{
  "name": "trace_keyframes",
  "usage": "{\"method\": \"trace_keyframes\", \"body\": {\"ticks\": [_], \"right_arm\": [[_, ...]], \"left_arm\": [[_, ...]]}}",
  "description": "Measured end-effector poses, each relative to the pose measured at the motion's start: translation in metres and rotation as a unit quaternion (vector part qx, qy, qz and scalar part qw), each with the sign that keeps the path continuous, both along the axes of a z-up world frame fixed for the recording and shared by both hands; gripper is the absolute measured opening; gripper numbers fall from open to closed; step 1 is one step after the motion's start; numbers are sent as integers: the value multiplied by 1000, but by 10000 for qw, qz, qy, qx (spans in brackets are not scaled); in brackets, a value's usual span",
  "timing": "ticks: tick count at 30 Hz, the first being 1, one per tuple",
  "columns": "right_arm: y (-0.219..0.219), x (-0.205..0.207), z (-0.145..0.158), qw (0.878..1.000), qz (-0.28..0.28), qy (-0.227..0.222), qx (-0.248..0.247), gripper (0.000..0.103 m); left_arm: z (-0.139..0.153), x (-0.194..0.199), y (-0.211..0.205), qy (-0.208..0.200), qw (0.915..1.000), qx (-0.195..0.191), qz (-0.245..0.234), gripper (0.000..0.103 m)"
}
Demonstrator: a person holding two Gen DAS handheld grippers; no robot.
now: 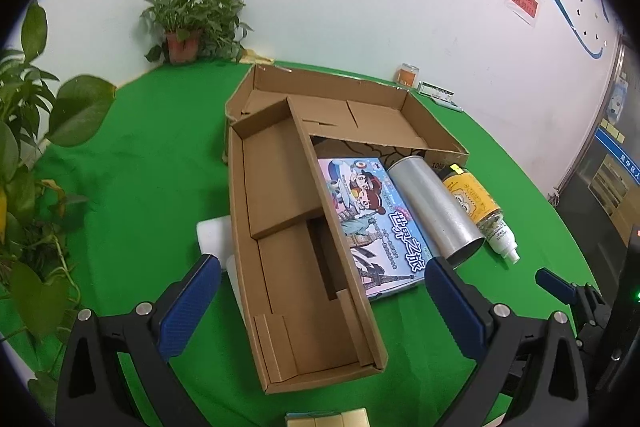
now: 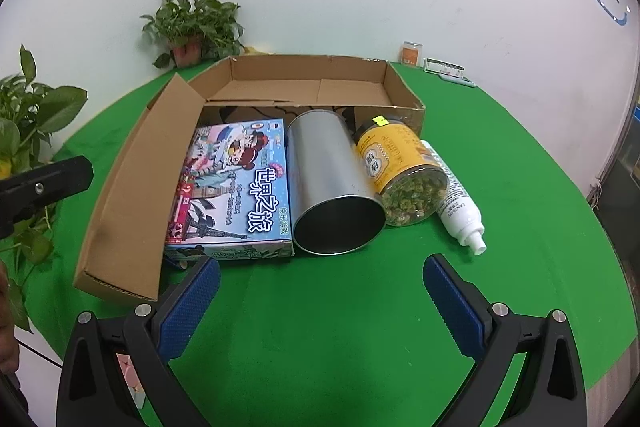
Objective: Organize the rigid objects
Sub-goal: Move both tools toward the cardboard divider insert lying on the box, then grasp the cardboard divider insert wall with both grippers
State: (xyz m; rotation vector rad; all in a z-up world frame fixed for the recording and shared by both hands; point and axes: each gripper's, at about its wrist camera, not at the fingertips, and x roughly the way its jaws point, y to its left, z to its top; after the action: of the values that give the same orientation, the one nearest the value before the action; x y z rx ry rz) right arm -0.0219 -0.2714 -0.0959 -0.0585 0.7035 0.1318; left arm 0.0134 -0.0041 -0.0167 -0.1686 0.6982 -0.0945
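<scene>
On the green table (image 1: 160, 163), as the left wrist view shows it, an opened cardboard box (image 1: 344, 107) lies with its long lid tray (image 1: 288, 247) swung out toward the camera, inner side up. Judgement: the box is laid open as the receptacle, and the items are lined up beside it awaiting sorting. To the right of the lid lie a flat illustrated game box (image 1: 376, 227), a metal can (image 1: 436, 207) on its side with its open mouth toward the camera, and a yellow-labelled jar (image 1: 474, 195) beyond it. A white spray bottle (image 1: 502, 239) shows past the jar. The left gripper (image 1: 322, 307) hangs over the near end of the lid, jaws spread fully wide, blue pads clear of everything; nothing held. A white block (image 1: 212, 235) sits just left of the lid. In the right wrist view the same row is seen head-on: game box (image 2: 236, 183), can (image 2: 332, 183), jar (image 2: 400, 175) and bottle (image 2: 456, 195) lie side by side, each touching or nearly touching its neighbour, in front of the box (image 2: 304, 83). None is inside yet, so the organizing looks barely begun. The right gripper (image 2: 322, 303) is poised above bare cloth just short of the can, jaws wide apart, empty, touching nothing. The can seems the likeliest first pick; lying on its side, it may roll.
</scene>
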Motion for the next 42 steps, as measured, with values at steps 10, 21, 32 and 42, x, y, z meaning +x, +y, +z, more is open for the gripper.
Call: {"method": "trace_keyframes", "body": {"ticks": [10, 21, 32, 42], "right_arm": [[12, 16, -12, 9998, -33, 189, -94, 102], [27, 21, -10, 9995, 83, 184, -235, 102], [43, 18, 7, 9993, 315, 7, -219, 102], [85, 14, 22, 9948, 992, -193, -155, 102]], "left_arm": [[-14, 11, 11, 390, 9987, -306, -123, 102], [-20, 18, 31, 553, 9966, -597, -162, 101], [-42, 24, 64, 873, 9878, -1275, -176, 96], [-69, 29, 70, 1424, 9697, -1895, -594, 50]]}}
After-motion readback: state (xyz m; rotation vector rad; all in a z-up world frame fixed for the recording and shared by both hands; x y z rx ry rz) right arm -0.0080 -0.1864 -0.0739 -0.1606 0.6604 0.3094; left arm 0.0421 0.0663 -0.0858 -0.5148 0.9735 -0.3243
